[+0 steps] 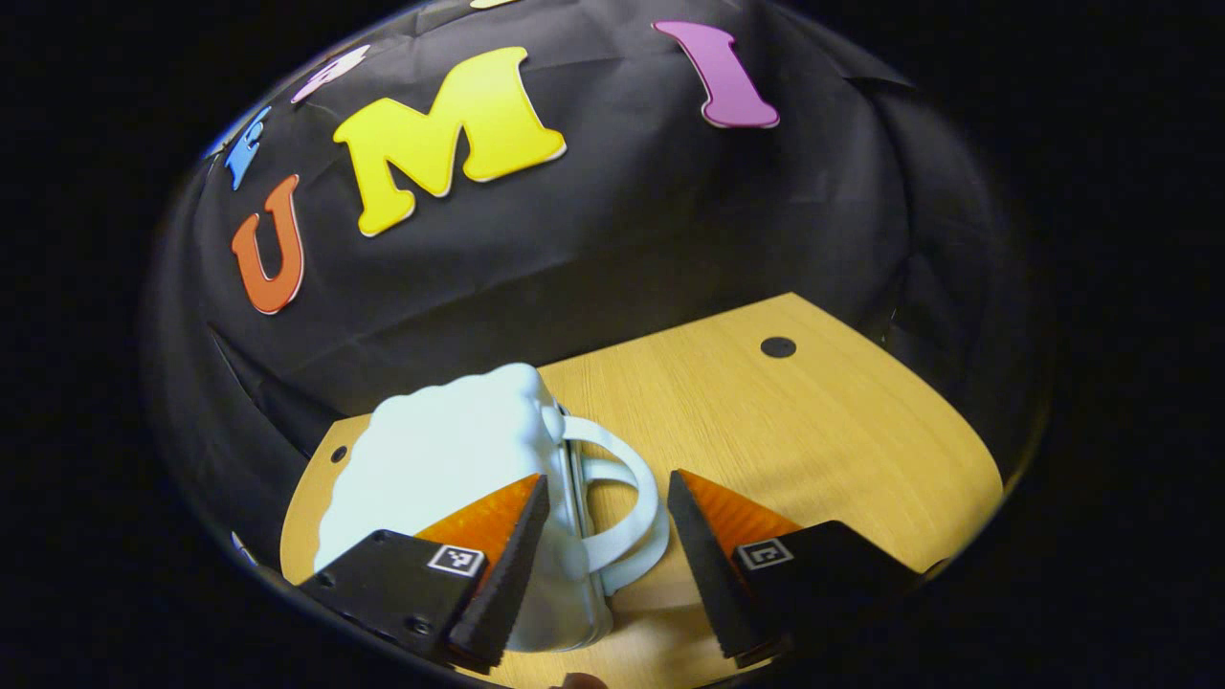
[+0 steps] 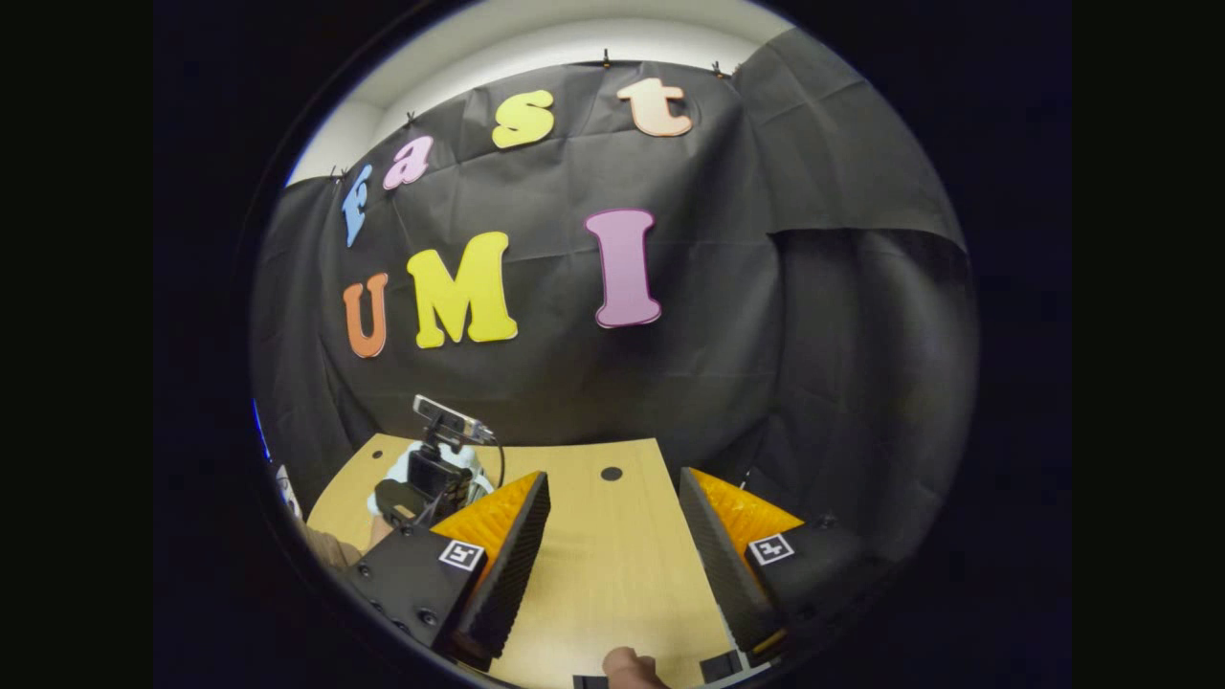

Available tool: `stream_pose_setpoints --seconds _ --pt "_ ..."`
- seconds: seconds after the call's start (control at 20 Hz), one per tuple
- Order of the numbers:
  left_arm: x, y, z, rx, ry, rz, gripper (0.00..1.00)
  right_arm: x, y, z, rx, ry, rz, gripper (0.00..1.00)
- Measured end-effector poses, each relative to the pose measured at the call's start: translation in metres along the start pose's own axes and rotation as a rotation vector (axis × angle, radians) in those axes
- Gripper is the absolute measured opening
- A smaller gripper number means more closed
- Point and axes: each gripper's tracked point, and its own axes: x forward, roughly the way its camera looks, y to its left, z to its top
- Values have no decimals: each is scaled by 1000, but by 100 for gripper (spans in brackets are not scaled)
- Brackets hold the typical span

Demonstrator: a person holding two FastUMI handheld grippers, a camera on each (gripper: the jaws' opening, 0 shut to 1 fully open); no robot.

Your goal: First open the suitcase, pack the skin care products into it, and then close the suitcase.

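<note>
Both grippers gape wide, gripping nothing: left gripper (image 1: 605,550) near the white suitcase (image 1: 450,469) handle (image 1: 622,507), right gripper (image 2: 612,555) above bare table (image 2: 612,574)

The little white suitcase (image 1: 450,469) stood up on the wooden tabletop (image 1: 813,431), near the black wall. It was closed. Its round white handle (image 1: 627,507) stuck out to one side.

The left gripper (image 1: 608,536) and the right gripper (image 2: 612,545) both point forward, jaws spread wide
</note>
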Motion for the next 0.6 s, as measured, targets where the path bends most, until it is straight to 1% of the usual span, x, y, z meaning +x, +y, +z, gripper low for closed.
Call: stream_pose_setpoints --seconds 0.1,0.2,0.25,0.3,0.35,0.5,0.6 --pt "-25 15 16 -96 -48 -16 93 8 23 4 -1 -17 -18 81" --pt "-58 41 39 -154 -113 -16 95 12 46 8 -13 -37 -52 82" --pt "-77 59 53 -160 -172 -9 95 13 61 11 -15 -50 -52 81" --pt "-91 72 70 -167 -243 -26 97 15 77 14 -14 -60 -50 80" --pt "-106 87 80 -164 -288 -30 97 18 94 13 -17 -64 -43 82" --pt "-144 145 89 -157 -351 16 98 18 140 15 -35 -75 -33 82" --pt "-165 181 88 -178 -369 42 98 17 173 14 -35 -80 -13 82"
